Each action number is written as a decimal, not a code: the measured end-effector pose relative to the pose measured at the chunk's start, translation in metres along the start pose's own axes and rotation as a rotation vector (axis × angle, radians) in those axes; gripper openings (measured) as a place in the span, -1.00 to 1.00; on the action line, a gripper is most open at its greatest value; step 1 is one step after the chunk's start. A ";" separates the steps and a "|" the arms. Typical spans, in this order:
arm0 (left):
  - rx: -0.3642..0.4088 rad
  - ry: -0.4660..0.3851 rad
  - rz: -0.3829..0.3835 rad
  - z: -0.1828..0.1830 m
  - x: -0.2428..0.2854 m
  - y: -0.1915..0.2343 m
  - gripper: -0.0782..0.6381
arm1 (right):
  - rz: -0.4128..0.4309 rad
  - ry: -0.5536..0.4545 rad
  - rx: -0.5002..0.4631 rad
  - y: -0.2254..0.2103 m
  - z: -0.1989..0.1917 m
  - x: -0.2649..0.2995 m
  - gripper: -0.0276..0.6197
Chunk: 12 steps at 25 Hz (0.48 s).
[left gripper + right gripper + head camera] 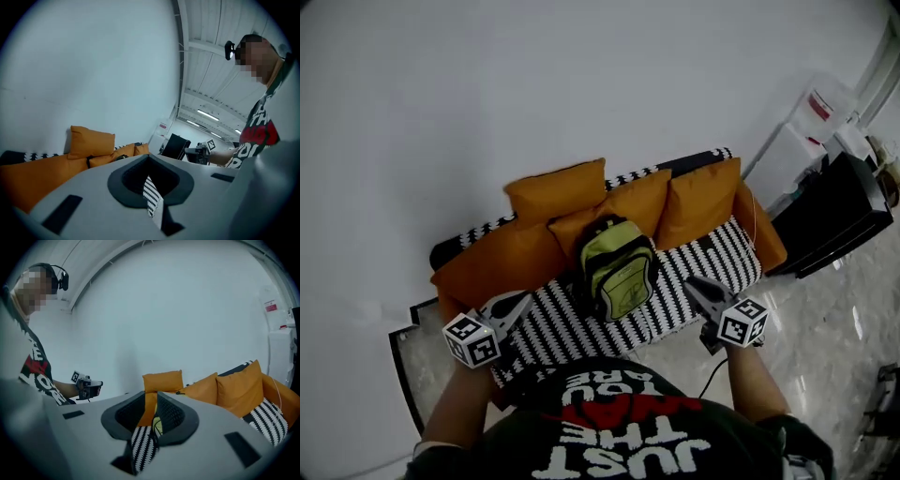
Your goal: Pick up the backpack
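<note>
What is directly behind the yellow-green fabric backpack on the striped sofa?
Orange cushions stand behind the yellow-green fabric backpack. The backpack covers their lower parts, so what lies between them cannot be seen.

Ahead of my fingers (514, 305) I see a black-and-white striped sofa (712, 262) carrying orange cushions (558, 187); right of them, a black cabinet (830, 217) stands on marble floor (834, 328).

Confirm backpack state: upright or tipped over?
Upright: the backpack stands on the striped sofa seat, its back leaning against the orange cushions, top end up.
</note>
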<state>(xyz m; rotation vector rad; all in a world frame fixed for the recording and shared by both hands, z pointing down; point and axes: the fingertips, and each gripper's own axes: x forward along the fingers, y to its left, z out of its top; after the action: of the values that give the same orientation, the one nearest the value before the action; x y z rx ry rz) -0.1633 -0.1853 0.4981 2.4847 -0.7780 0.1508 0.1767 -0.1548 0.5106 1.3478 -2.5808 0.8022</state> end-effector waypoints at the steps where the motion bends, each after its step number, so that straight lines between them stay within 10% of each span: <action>1: -0.016 0.002 0.017 -0.002 0.011 0.000 -0.77 | 0.028 0.021 0.001 -0.016 -0.001 0.004 -0.61; 12: -0.025 0.096 0.086 -0.064 0.119 0.066 -0.76 | 0.254 0.282 -0.236 -0.135 -0.038 0.114 0.08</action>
<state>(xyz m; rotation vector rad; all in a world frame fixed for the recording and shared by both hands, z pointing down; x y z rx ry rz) -0.0986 -0.2574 0.6122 2.4024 -0.8417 0.2873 0.2101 -0.2810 0.6354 0.7915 -2.5489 0.6404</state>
